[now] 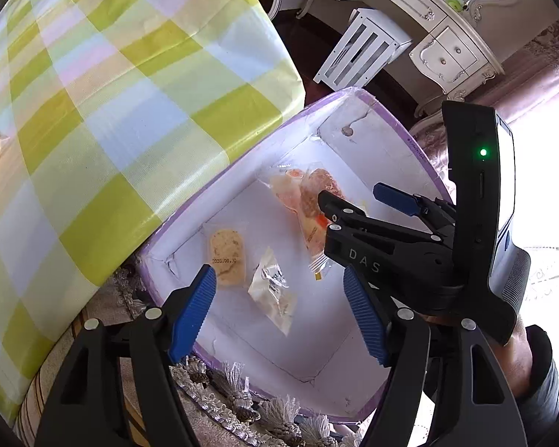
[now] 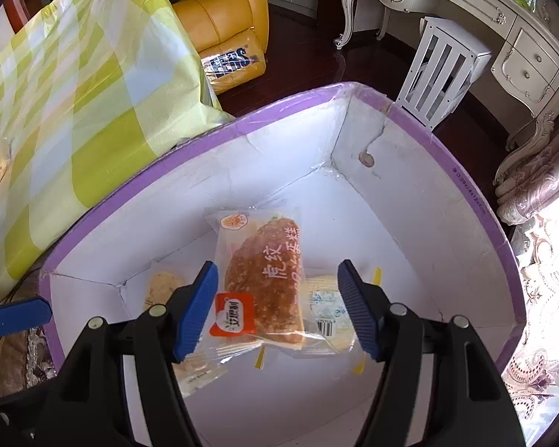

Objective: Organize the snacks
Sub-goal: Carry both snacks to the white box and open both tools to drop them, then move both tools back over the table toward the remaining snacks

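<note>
Right wrist view: cake packet [image 2: 264,283] between spread right hand-held gripper [image 2: 277,305] fingers.

Purple-rimmed white box [image 2: 220,132] open; orange cake packet [image 2: 264,279] flat mid-floor, overlapping pale packet [image 2: 331,309]; biscuit packet [image 2: 160,285] near left wall.

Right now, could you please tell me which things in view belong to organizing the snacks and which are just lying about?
For the job:
- box
- cake packet
- biscuit packet
- clear packet
- left gripper, open
- right gripper, open

Lying about:
- checked cloth
- yellow armchair
- white stool
- dresser
</note>
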Tool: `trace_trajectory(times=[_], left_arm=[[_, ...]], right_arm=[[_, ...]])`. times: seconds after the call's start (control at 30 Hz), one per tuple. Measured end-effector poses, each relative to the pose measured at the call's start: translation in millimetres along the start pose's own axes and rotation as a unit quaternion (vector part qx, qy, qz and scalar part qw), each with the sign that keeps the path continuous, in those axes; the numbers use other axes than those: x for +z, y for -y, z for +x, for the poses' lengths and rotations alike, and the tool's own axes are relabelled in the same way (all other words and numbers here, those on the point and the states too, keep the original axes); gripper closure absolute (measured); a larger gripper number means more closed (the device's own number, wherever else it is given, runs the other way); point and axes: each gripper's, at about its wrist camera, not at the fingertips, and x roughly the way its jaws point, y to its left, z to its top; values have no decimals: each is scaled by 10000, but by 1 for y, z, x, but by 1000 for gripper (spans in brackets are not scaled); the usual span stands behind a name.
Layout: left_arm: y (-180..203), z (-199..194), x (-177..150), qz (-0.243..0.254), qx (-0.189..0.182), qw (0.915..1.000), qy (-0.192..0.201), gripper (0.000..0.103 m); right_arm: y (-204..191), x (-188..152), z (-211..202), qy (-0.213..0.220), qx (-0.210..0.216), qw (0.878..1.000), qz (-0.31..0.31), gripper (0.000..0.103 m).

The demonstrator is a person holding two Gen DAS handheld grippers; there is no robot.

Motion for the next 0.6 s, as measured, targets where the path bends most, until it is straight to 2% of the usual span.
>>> trace_trajectory(times=[0.13, 0.37, 0.6], left_arm=[[-4, -22, -1, 11, 184, 9992, 348, 29], [-27, -59, -8, -100, 609, 9940, 898, 28], [-62, -97, -18, -404, 929, 9855, 1359, 28]], right_arm=[[0, 7, -17, 187, 68, 9997, 128, 27], [-23, 18, -49, 421, 426, 9979, 246, 27], [-64, 24, -80, 630, 812, 9947, 13, 27]])
